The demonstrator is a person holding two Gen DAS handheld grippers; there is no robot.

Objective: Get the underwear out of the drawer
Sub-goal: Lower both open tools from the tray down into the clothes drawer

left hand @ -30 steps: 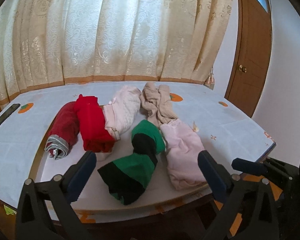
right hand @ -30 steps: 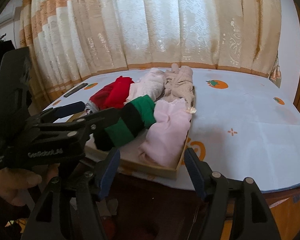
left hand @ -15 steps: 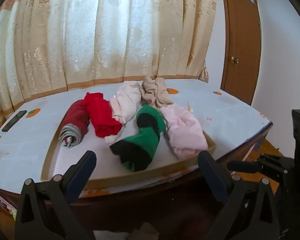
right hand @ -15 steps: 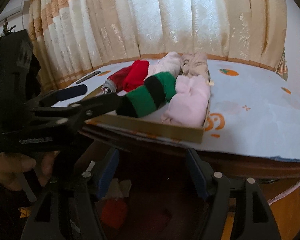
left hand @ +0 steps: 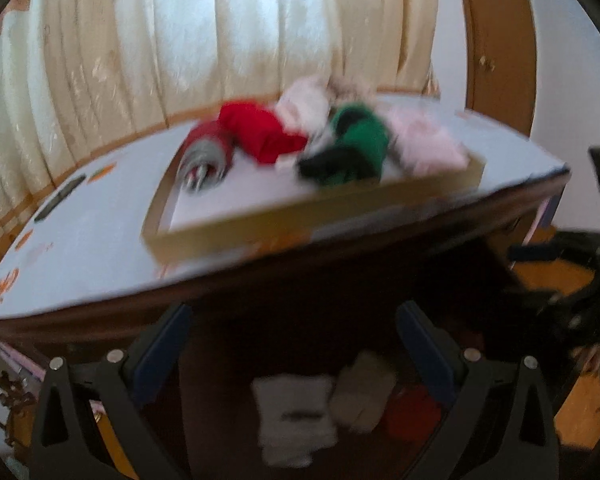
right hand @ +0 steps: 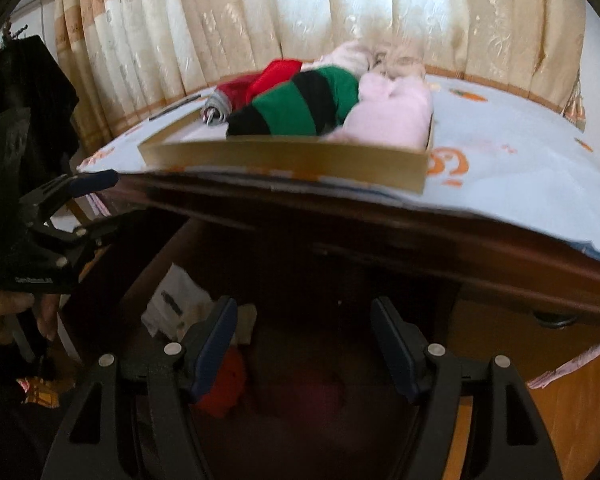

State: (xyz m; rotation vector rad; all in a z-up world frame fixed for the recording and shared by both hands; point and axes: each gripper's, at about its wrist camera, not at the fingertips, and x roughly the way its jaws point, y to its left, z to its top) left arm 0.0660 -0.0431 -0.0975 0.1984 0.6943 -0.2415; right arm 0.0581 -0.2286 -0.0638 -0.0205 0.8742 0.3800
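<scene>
Both tools are matte black plastic frames with triangular cut-outs in their arms. On the left gripper (left hand: 292, 344), round silver screw heads sit at the joints and the fingers (left hand: 162, 350) carry dark blue pads. The right gripper (right hand: 304, 344) shows the same build: silver screws, blue-padded fingers (right hand: 216, 344). In the right wrist view, left of the worktop (right hand: 500, 168), the other tool's black body bears small white lettering, too blurred to read, above a hand (right hand: 8, 312).

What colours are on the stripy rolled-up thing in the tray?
Green and black bands on the stripy roll, lying in the tray. The right wrist view shows it best.
</scene>
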